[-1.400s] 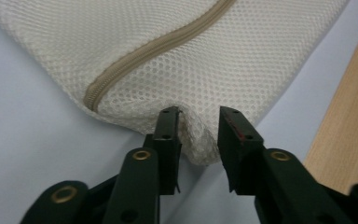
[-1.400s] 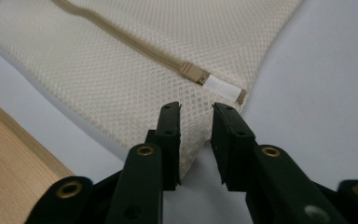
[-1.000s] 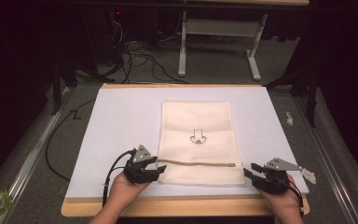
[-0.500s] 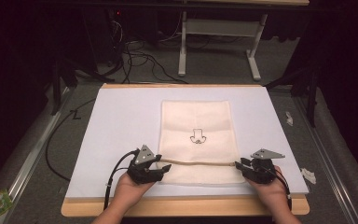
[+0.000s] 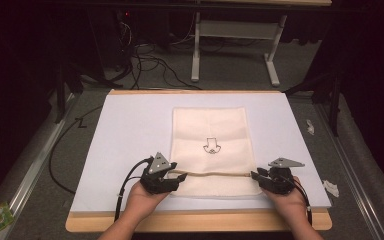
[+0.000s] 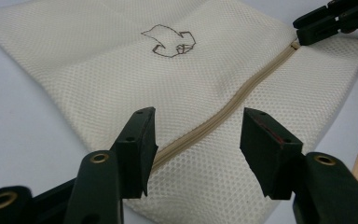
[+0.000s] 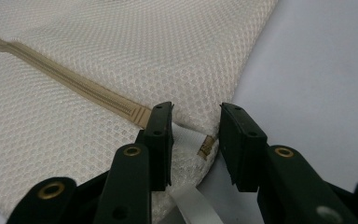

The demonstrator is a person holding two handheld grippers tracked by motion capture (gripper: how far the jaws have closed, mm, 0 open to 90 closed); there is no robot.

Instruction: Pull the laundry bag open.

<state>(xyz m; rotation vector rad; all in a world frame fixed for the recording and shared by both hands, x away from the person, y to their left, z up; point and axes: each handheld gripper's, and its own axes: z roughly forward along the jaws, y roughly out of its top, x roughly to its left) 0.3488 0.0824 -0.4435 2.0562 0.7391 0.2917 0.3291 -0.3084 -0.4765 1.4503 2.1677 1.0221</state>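
1. Mesh zip bag (image 5: 210, 150): it lies flat on the white table mat (image 5: 125, 130), near the middle, with its zipper (image 5: 215, 174) running left to right close to your near edge and a small printed emblem (image 5: 211, 147) farther up.

2. Expect it to be very light and limp. The open-weave mesh will sag, fold and slide on the mat as soon as you lift or pull one end, so you will probably need to hold both ends at once.

3. The best holds look like the stiffer parts: the zipper tape, the seamed corners, and the white tab (image 7: 182, 138) at the zipper's right end. Plain mesh may snag or bunch between the jaws.

4. Your left gripper (image 5: 176, 176) sits at the bag's near-left edge with its jaws spread wide, one each side of the zipper (image 6: 214, 120), holding nothing.

5. Your right gripper (image 5: 254, 175) is at the zipper's right end. Its jaws stand apart around the white tab and a small tan end piece (image 7: 206, 145), not yet pinching them.

6. The high view gives you the whole layout and both hands. The right gripper view adds the tab, and the left gripper view shows the mesh texture and the right gripper (image 6: 335, 21) far along the zipper.
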